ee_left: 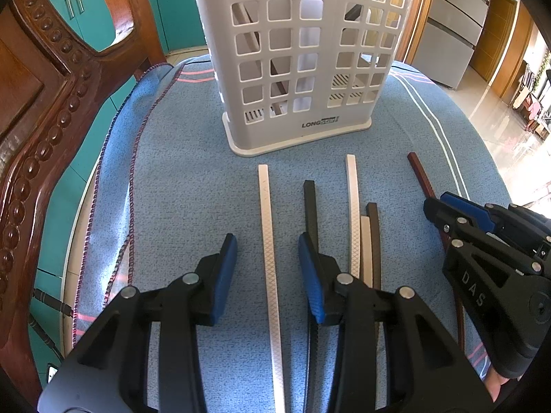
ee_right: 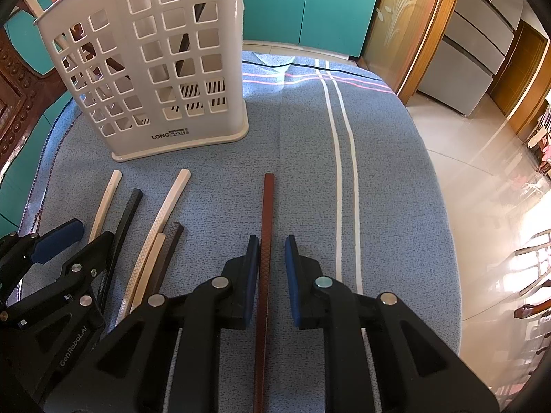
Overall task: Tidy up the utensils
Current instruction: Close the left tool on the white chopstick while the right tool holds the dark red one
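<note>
A white perforated utensil basket (ee_left: 296, 51) (ee_right: 148, 69) stands upright at the far side of the blue cloth, with several sticks showing through its holes. Several chopsticks lie in front of it. My left gripper (ee_left: 267, 241) (ee_right: 82, 237) is open, and a white chopstick (ee_left: 267, 227) (ee_right: 106, 199) lies between its blue pads, clear of both. To its right lie a black chopstick (ee_left: 310, 206) and another white one (ee_left: 353, 206). My right gripper (ee_right: 272, 241) (ee_left: 444, 206) is narrowly open around a brown chopstick (ee_right: 268, 213) (ee_left: 418, 175), which lies against the left pad with a gap to the right pad.
A blue cloth (ee_left: 179, 189) (ee_right: 310, 144) with white stripes covers the round table. A carved wooden chair (ee_left: 41, 137) stands close on the left. Beyond the table's right edge is the tiled floor (ee_right: 465, 155). Teal cabinets (ee_right: 310, 7) stand behind.
</note>
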`<state>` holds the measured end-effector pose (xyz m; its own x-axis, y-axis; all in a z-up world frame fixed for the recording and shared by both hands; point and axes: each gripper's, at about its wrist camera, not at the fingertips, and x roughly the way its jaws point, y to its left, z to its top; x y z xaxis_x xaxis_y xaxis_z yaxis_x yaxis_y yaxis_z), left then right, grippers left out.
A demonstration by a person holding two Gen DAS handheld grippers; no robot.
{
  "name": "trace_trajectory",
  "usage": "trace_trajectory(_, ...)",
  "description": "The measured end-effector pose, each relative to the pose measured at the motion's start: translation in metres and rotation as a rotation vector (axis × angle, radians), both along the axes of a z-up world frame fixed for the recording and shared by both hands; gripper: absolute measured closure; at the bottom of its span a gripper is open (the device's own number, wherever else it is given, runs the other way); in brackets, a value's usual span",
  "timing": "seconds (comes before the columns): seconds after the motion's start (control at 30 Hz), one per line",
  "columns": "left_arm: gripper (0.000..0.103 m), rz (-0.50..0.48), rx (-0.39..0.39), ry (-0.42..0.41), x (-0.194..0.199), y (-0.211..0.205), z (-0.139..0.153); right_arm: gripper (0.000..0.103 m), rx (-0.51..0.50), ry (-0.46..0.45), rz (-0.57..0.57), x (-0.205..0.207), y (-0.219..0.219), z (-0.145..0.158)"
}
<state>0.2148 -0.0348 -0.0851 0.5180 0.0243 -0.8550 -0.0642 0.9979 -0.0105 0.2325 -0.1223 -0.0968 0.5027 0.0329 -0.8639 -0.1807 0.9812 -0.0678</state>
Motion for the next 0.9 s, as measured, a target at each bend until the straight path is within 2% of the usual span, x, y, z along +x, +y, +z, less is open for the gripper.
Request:
trace_trajectory(0.37, 0.065, -0.001, 0.002, -0.002, -0.001, -0.002, 0.0, 0.086, -0.008, -0.004, 0.004, -0.001, 0.001, 0.0)
trace_trajectory(0.5, 0.071, -0.02, -0.022, 0.001, 0.001, -0.003, 0.0, 0.086, -0.003, -0.003, 0.003, -0.001, 0.001, 0.001)
trace_trajectory(0.6, 0.073, -0.024, -0.047, 0.005, 0.003, 0.0, -0.001, 0.086, 0.042, 0.013, -0.004, 0.002, -0.005, 0.001)
trace_trajectory(0.63, 0.077, -0.025, -0.052, 0.004, 0.003, 0.001, 0.0, 0.087, 0.057, 0.019, -0.006, 0.004, -0.008, 0.001)
trace_trajectory(0.7, 0.085, -0.032, -0.062, 0.004, 0.005, 0.002, 0.0, 0.096, 0.07, 0.023, -0.004, 0.005, -0.012, 0.002)
trace_trajectory(0.73, 0.091, -0.038, -0.07, 0.005, 0.005, 0.003, 0.0, 0.096, 0.081, 0.027, 0.005, 0.005, -0.013, 0.002)
trace_trajectory(0.8, 0.096, -0.045, -0.09, 0.007, 0.006, 0.004, 0.0, 0.096, 0.085, 0.028, 0.008, 0.005, -0.015, 0.003)
trace_trajectory(0.9, 0.096, -0.045, -0.115, 0.004, 0.005, 0.006, 0.001, 0.096, 0.107, 0.035, 0.006, 0.006, -0.018, 0.004)
